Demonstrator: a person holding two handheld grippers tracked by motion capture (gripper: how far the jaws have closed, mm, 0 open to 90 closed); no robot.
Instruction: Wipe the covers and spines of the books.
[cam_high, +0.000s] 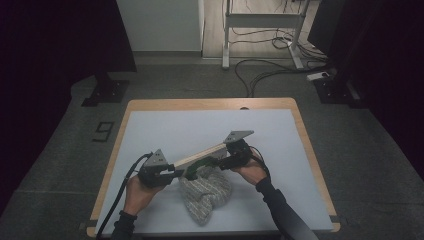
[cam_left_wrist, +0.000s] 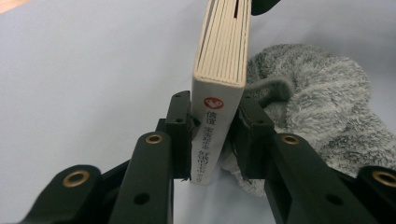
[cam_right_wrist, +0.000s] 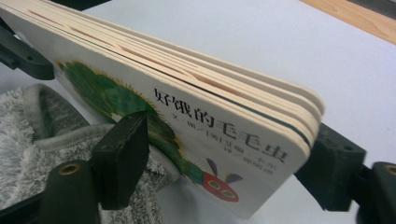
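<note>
**Board book held at both ends above a grey fleece**

At the left of the high view, the left gripper (cam_high: 172, 173) is clamped tight on the spine end of the board book (cam_high: 200, 156); its own view shows both jaws pressed against the printed spine, whose lower edge is cut off behind them. The left hand (cam_high: 137, 192) rests low, forearm coming in from the bottom. Beneath the book lies the grey fleece cloth (cam_high: 205, 192), partly hidden by it. To the right, the right gripper (cam_high: 222, 162) straddles the book's other end, one jaw on the caterpillar cover, the other at the back; whether the pads press is unclear. The book hangs tilted above the table (cam_high: 200, 125), higher at the right.
</note>
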